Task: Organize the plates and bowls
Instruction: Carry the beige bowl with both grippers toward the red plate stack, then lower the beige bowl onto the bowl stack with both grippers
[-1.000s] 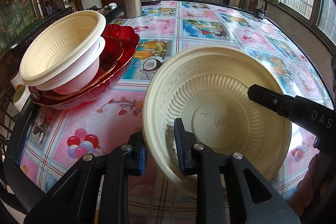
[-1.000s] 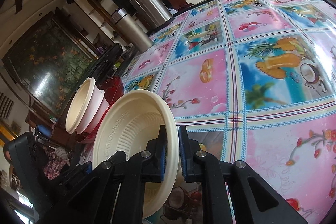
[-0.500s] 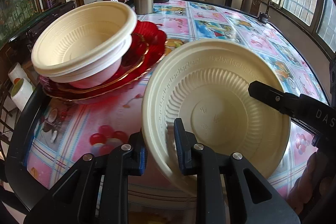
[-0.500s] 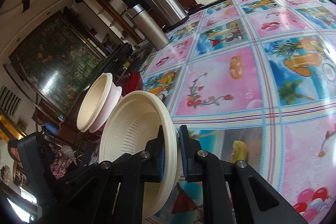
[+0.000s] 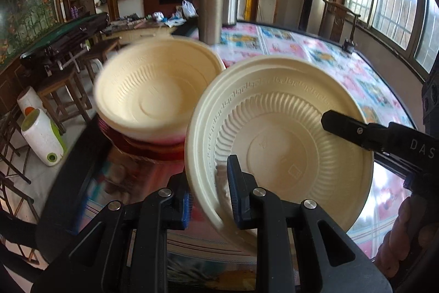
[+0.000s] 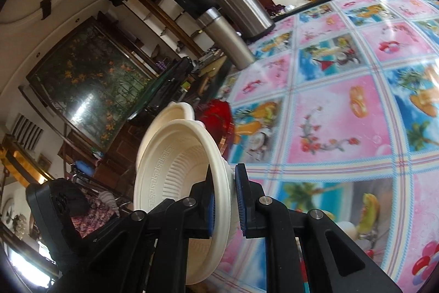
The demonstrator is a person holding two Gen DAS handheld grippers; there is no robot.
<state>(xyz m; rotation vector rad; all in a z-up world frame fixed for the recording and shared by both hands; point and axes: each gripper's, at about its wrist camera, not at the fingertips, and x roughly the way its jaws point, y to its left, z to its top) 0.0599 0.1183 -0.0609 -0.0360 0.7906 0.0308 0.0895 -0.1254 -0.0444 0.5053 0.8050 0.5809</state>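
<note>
A cream disposable bowl (image 5: 279, 144) is held off the table, gripped on opposite sides of its rim by both grippers. The left gripper (image 5: 210, 199) is closed to a narrow gap on the near rim, one blue-padded finger inside the bowl and one outside; the right gripper (image 6: 223, 199) is clamped likewise on the far rim, its jaws nearly together with only the bowl wall between them. Compared with the frames from one second and half a second ago, the carried bowl is now seen much closer to the stack of cream bowls (image 5: 159, 89), which has grown large in the left wrist view and lies just beside the carried rim; the two rims overlap in the picture, though contact cannot be confirmed. The stack rests on red plates (image 5: 153, 148) near the edge of the patterned tablecloth (image 6: 343, 106). Motion blur is noted over the stack and table edge, consistent with a transfer in progress. The grips on the rim appear unchanged across the frames. It is judged that the transport phase is almost finished and that nesting is next: the bowl needs to be levelled, centred over the stack's mouth and lowered before release. Two steel flasks (image 6: 236, 18) stand well apart, clear of the path.
</note>
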